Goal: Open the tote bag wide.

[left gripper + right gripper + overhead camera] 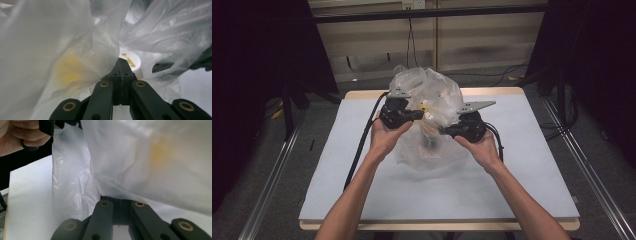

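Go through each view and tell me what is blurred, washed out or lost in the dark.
High view: the table is evenly lit, the sides of the room fall into black, and the clear plastic bag is soft and slightly blurred. Left gripper view: the bag sits close and out of focus with a yellow smear, while the jaws are sharp. Right gripper view: the bag is washed out and hazy.

Bench [362,200]: pale grey-blue top with a light wooden edge showing at the near and far sides. A crumpled translucent plastic bag [427,150] rests its lower part on the surface near the middle.
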Motion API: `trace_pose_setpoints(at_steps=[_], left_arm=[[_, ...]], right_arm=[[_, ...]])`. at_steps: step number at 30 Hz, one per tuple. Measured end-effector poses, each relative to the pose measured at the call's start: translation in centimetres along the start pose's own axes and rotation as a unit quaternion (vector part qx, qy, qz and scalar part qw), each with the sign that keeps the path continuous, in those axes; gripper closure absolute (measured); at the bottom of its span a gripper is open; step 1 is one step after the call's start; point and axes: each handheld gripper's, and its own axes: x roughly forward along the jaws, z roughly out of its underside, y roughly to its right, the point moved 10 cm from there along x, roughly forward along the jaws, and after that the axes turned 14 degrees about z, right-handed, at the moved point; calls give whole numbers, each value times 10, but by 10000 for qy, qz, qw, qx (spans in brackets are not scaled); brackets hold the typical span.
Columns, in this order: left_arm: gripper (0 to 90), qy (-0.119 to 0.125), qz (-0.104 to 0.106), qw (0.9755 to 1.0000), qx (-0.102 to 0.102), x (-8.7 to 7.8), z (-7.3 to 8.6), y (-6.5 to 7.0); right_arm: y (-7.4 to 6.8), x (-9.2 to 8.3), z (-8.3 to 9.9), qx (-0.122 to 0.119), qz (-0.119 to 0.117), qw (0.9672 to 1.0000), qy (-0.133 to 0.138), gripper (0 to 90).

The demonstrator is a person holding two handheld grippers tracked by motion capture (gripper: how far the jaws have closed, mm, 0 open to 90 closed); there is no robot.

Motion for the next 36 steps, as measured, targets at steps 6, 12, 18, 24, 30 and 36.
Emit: trace_pose_setpoints(at_steps=[6,12,18,24,30,36], left_arm=[[900,-101,-18,9999,-75,3,18,-6],[900,-150,123,9997,-158,7,33,-6],[900,-188,146,9992,-310,10,55,-6],[900,-333,238,9978,-528,22,85,-7],[900,-510,374,9958,-658,43,111,-5],[900,-703,305,9939,-787,50,128,-8]], right_arm=[[11,-5,-5,203,145,9995,202,900],[23,-2,8,510,169,9984,176,900],[34,2,25,758,191,9969,67,900],[47,10,49,1068,264,9937,-204,900],[47,25,75,1180,217,9913,-549,900],[50,31,85,1139,336,9907,-667,900]])
